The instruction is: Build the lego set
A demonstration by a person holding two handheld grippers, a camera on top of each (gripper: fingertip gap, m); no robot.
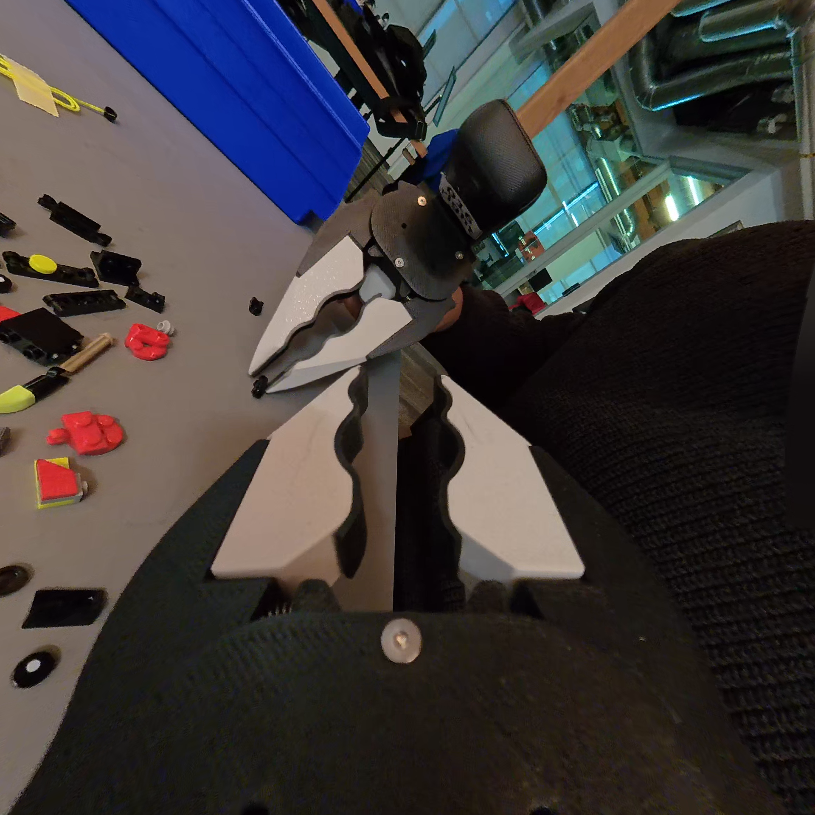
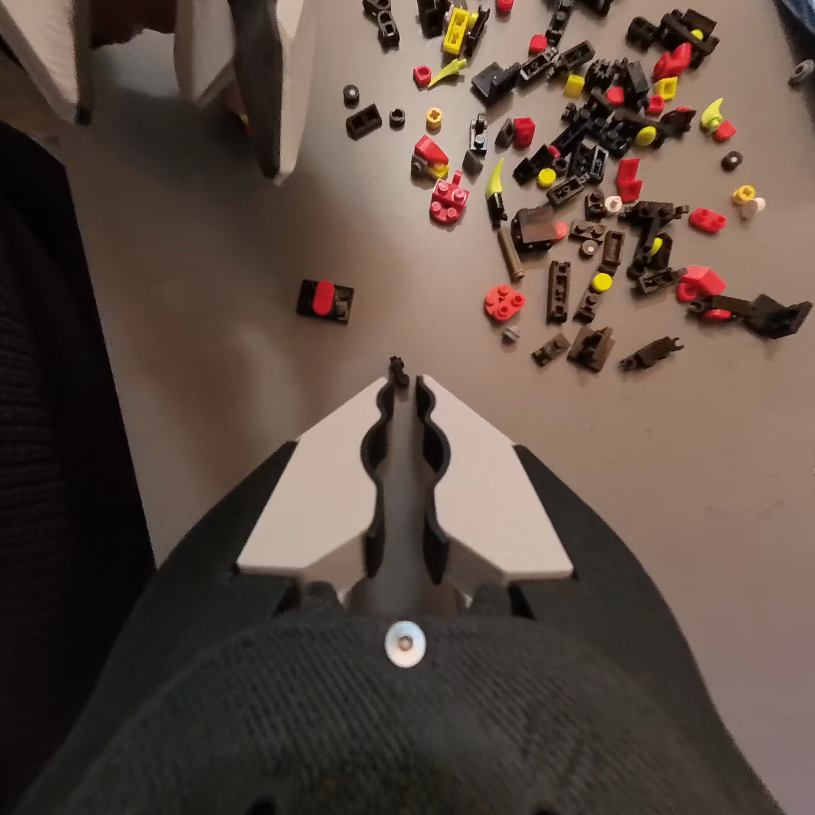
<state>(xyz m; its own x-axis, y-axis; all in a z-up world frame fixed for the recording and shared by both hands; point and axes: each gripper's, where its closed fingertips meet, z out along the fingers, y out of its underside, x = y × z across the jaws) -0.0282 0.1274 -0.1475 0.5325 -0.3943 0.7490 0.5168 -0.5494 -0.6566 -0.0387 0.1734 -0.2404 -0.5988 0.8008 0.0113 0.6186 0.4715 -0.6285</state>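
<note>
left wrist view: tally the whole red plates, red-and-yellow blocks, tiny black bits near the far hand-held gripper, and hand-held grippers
red plates: 2
red-and-yellow block: 1
tiny black bits: 2
hand-held grippers: 2
total: 7

tabletop (image 2: 617,485): smooth matt grey surface, dull sheen only.
loose bricks (image 2: 586,145): hard moulded plastic, mildly glossy, in black, red and yellow.
red round plate (image 2: 504,302): shiny plastic with raised studs.
right gripper (image 2: 406,380): pale matt fingers, faintly speckled; dark rubbery wavy pads; ribbed black printed body with a bright metal screw.
left gripper (image 1: 399,379): same pale matt plastic and dark pads.
blue bin (image 1: 247,88): smooth plastic.
sleeve (image 1: 661,397): coarse black knit.
</note>
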